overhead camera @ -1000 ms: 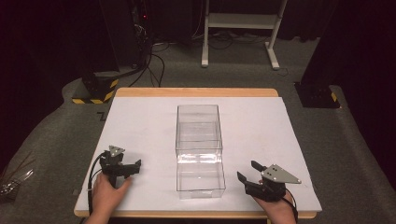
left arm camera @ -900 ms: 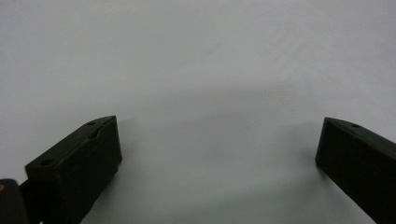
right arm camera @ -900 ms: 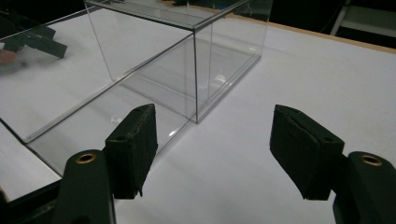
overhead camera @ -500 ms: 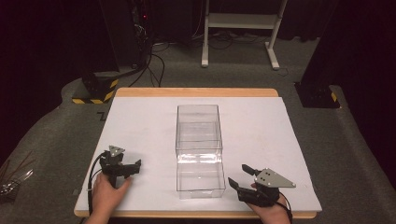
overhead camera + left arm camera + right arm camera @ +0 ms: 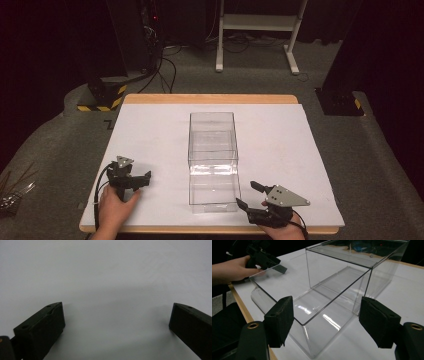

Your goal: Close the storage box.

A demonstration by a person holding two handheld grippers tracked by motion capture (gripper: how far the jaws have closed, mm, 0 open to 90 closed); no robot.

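Right tongs (image 5: pixel 248 195), at the lower right of the high view, have slid left to the near corner of the clear box (image 5: pixel 212 160) mid-bench and are opening, empty, apparently to grasp its wall, while left tongs (image 5: pixel 144 178) rest released, unmoved.

A clear, colourless plastic box (image 5: pixel 213 162) stands on a plain white sheet (image 5: pixel 150 130) covering a light wooden table (image 5: pixel 210 98). Both grippers, left (image 5: pixel 142 179) and right (image 5: pixel 248 194), are black, each topped by a grey plate. Beyond the table's far left corner, a black base (image 5: pixel 100 100) carries yellow-and-black stripes on grey carpet (image 5: pixel 380 165).
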